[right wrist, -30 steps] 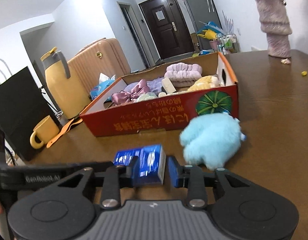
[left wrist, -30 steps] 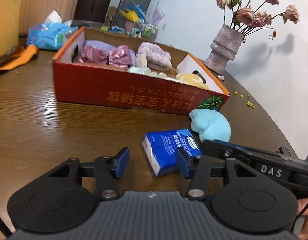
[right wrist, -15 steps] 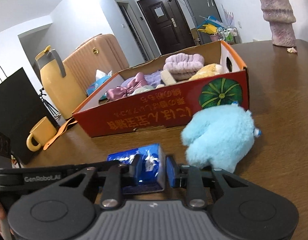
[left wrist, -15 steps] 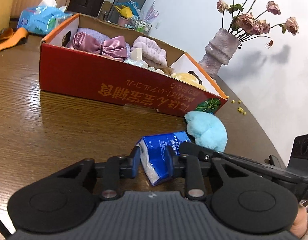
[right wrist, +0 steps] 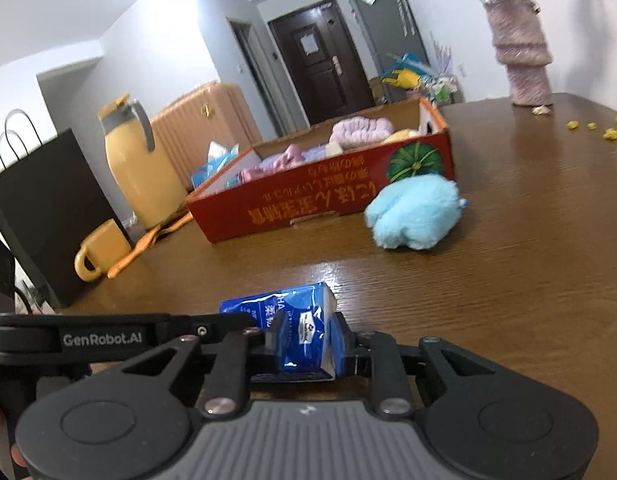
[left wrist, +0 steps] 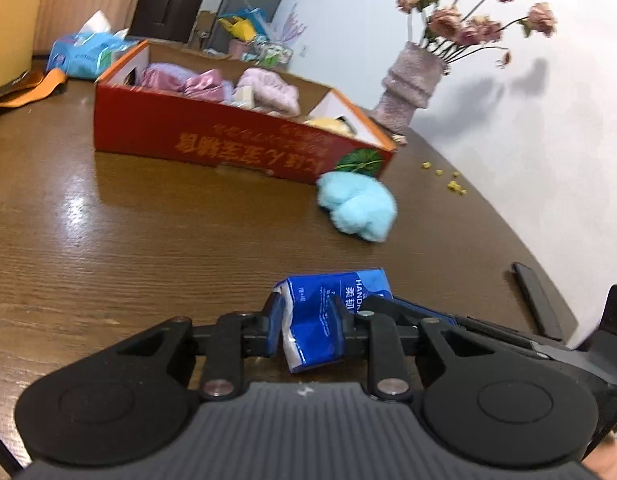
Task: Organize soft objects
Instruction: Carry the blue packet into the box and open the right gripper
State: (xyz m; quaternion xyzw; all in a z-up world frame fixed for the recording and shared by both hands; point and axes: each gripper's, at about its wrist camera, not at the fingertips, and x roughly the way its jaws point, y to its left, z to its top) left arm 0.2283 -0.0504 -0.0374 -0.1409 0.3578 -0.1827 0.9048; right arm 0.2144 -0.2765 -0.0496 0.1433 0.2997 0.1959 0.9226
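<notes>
The left hand-held gripper (left wrist: pixel 306 326) is nearly closed, its blue pads pinching one end of a small blue plastic tissue packet (left wrist: pixel 328 316). The right hand-held gripper (right wrist: pixel 308 340), jaws closing, clamps the other end just above the brown wooden counter (right wrist: pixel 508 264).

The blue tissue pack (left wrist: pixel 320 316), glossy wrap creased and dented, is tilted with one white-edged end low, squeezed from both ends. A fluffy light-blue plush toy (right wrist: pixel 414 212) lies on the wooden table, touching or just beside the front wall of the red cardboard box (right wrist: pixel 320 196), which holds pink and lilac soft items
</notes>
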